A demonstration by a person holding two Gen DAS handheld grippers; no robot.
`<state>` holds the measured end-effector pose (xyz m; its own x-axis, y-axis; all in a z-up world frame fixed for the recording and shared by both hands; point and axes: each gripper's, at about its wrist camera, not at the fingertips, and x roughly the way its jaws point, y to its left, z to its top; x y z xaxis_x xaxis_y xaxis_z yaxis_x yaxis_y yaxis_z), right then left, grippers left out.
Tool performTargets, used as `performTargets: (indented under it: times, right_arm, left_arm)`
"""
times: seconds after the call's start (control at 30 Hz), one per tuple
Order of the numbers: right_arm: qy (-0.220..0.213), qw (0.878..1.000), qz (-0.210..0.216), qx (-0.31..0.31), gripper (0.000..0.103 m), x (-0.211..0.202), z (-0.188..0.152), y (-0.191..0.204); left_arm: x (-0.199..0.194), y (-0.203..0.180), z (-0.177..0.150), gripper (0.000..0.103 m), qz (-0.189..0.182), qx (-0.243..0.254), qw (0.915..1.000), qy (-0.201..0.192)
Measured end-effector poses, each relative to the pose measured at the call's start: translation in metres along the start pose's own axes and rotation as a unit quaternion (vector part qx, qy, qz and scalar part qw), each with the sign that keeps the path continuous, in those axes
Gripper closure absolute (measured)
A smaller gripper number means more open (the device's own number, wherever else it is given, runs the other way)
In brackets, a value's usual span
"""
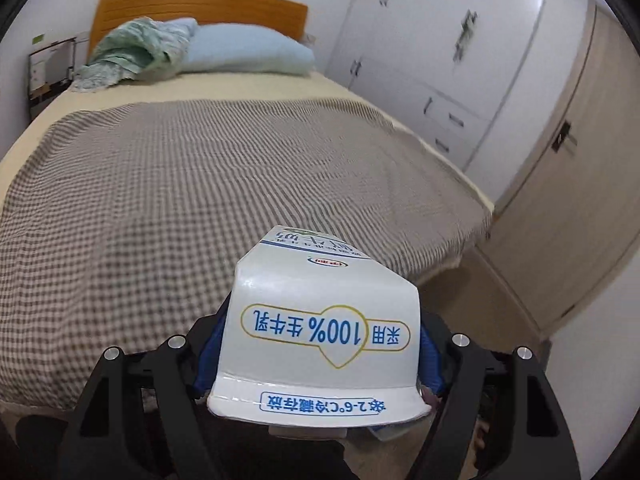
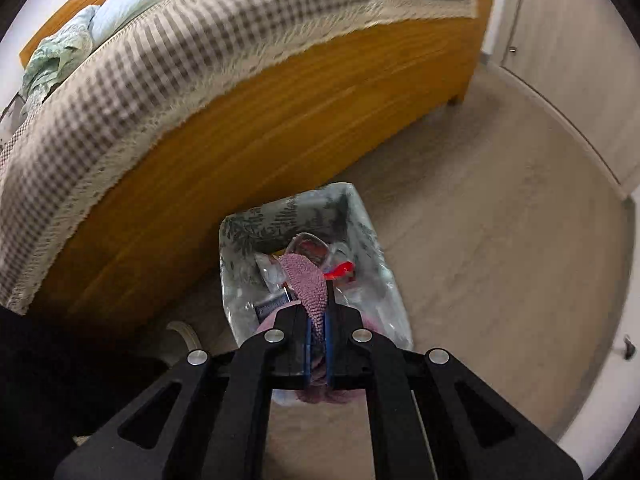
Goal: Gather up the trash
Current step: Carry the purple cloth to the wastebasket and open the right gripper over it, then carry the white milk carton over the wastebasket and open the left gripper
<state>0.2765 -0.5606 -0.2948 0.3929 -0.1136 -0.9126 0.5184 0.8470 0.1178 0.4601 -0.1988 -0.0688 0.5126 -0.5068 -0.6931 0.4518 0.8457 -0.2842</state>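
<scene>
The right claw, clamped on a pink cloth, hung over the lined bin; the left claw gripped a milk carton, probably best released squarely above it.

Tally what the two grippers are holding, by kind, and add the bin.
Milk carton, clamped in the left gripper: 1
Pink cloth, pinched in the right gripper: 1
Lined trash bin on the floor by the bed: 1
Total: 3
</scene>
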Motion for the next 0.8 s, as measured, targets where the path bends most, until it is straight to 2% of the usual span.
performTargets:
  times: [0.1, 0.13, 0.17, 0.2, 0.23, 0.33, 0.4, 0.5, 0.57, 0.63, 0.8]
  right_arm:
    - [-0.019, 1.000, 0.002, -0.002, 0.098, 0.042, 0.021, -0.003]
    - [-0.015, 1.000, -0.010, -0.007, 0.091, 0.056, 0.028, -0.001]
    - [0.023, 0.999, -0.025, -0.012, 0.082, 0.084, 0.034, -0.004]
    - [0.063, 0.998, -0.027, -0.012, 0.067, 0.105, 0.036, -0.006]
    - [0.069, 0.997, -0.025, -0.007, 0.063, 0.110, 0.038, -0.007]
    - [0.045, 0.998, -0.023, 0.025, 0.051, 0.102, 0.034, -0.025]
    - [0.027, 0.998, -0.028, 0.046, 0.047, 0.087, 0.025, -0.039]
    - [0.010, 0.996, -0.013, 0.084, 0.045, 0.061, 0.001, -0.066]
    - [0.002, 0.995, -0.003, 0.104, 0.045, 0.047, -0.010, -0.077]
    - [-0.005, 0.992, 0.003, 0.126, 0.044, 0.035, -0.022, -0.092]
    - [-0.003, 0.988, 0.010, 0.153, 0.044, 0.022, -0.046, -0.111]
  left_arm:
    - [0.019, -0.022, -0.008, 0.029, 0.006, 0.016, 0.9996, 0.022]
    - [0.026, -0.031, -0.011, 0.029, 0.011, 0.025, 0.9993, 0.026]
    - [0.031, -0.039, -0.011, 0.029, 0.018, 0.035, 0.9989, 0.024]
    - [0.032, -0.047, -0.016, 0.029, 0.025, 0.050, 0.9982, 0.020]
    - [0.036, -0.058, -0.019, 0.029, 0.030, 0.066, 0.9972, 0.018]
    - [0.047, -0.087, -0.026, 0.029, 0.029, 0.100, 0.9943, 0.023]
    - [0.052, -0.107, -0.028, 0.029, 0.011, 0.116, 0.9925, 0.037]
    - [0.044, -0.135, -0.031, 0.029, -0.027, 0.139, 0.9894, 0.033]
    - [0.047, -0.150, -0.036, 0.029, -0.039, 0.154, 0.9866, 0.039]
    - [0.065, -0.162, -0.043, 0.029, -0.050, 0.149, 0.9853, 0.068]
    - [0.149, -0.186, -0.083, 0.029, -0.059, 0.088, 0.9747, 0.197]
